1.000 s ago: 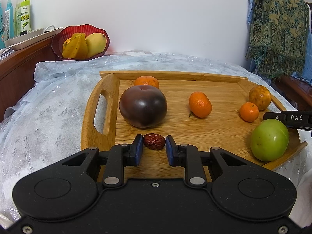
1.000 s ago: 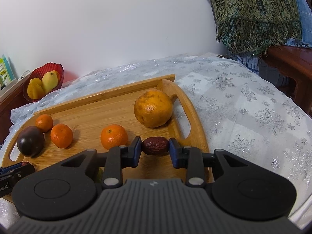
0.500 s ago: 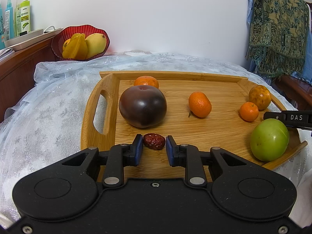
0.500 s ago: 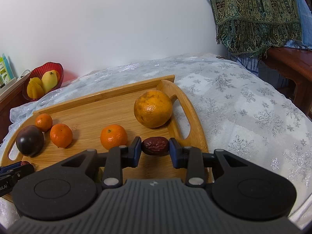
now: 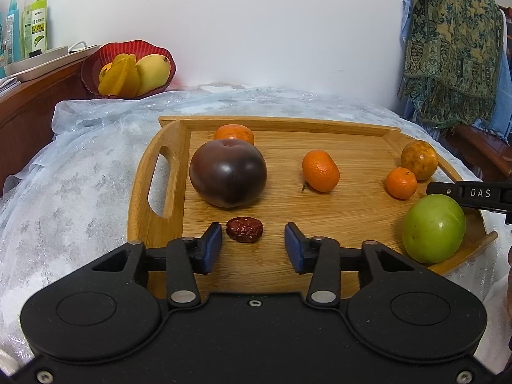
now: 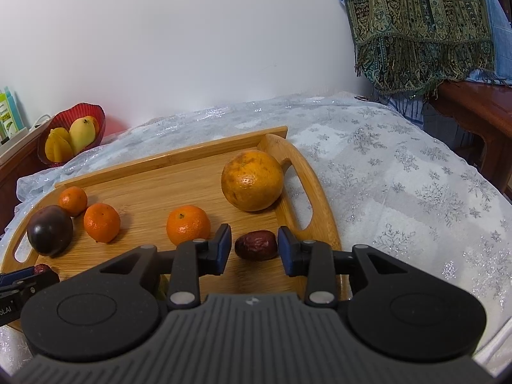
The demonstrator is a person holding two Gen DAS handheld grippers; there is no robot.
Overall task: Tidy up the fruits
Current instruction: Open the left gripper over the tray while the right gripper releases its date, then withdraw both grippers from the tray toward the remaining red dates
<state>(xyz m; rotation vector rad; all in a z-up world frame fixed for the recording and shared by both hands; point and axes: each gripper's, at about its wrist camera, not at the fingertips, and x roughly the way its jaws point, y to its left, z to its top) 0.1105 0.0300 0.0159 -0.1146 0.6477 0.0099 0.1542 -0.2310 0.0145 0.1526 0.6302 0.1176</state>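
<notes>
Both grippers' fingers opening, dates loose between; plum [image 5: 228, 172] ahead, orange [image 6: 252, 184] ahead.

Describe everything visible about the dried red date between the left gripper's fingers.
The dried red date is small, oval, dark red and wrinkled with a slight gloss. It lies on its side on the wooden tray, just in front of the dark purple plum. It sits between the opening jaws of the left gripper, nearer the left pad, neither pad pressing it.

Small orange [image 5: 234, 133] half hidden behind dark plum [image 5: 228, 176]; bottle labels [image 5: 37, 28] too small to read.
</notes>
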